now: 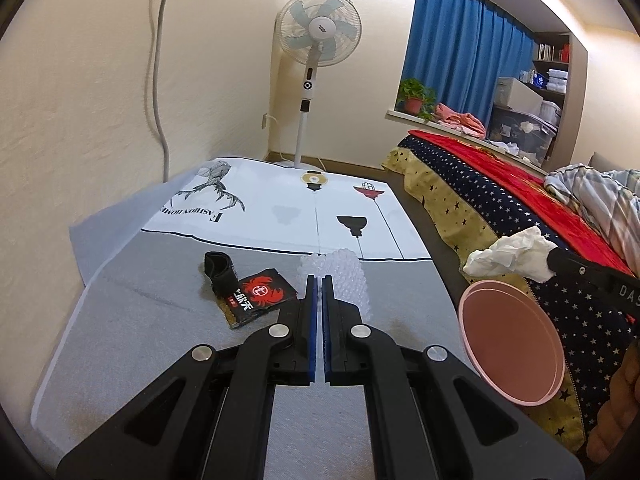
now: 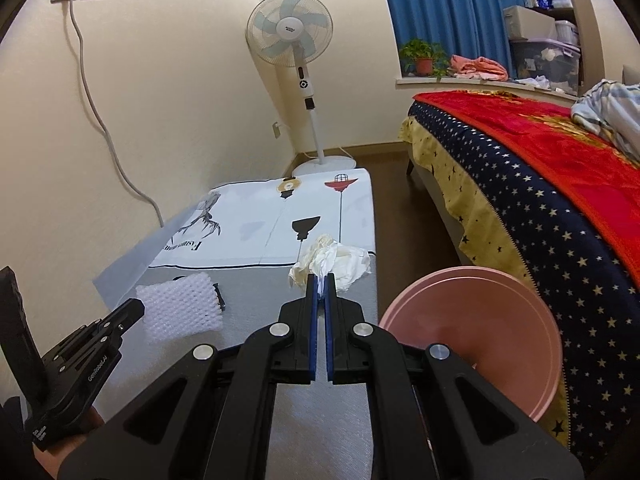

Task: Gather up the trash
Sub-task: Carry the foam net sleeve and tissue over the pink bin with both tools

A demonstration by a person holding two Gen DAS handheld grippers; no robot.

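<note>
My left gripper [image 1: 319, 280] is shut on a piece of clear bubble wrap [image 1: 344, 280] and holds it above the grey table [image 1: 120, 340]; the wrap also shows in the right wrist view [image 2: 176, 308]. My right gripper [image 2: 320, 278] is shut on a crumpled white tissue [image 2: 336, 260], which also shows in the left wrist view [image 1: 512, 258], held over the pink bin [image 1: 512, 340]. The bin [image 2: 472, 336] stands at the table's right edge. A black and red wrapper [image 1: 256, 296] and a black strap [image 1: 218, 270] lie on the table left of my left gripper.
A white printed cloth [image 1: 280, 208] covers the far half of the table. A standing fan [image 1: 316, 40] is at the back by the wall. A bed with a starry cover [image 2: 540, 208] runs along the right, with dark floor [image 2: 404, 216] between.
</note>
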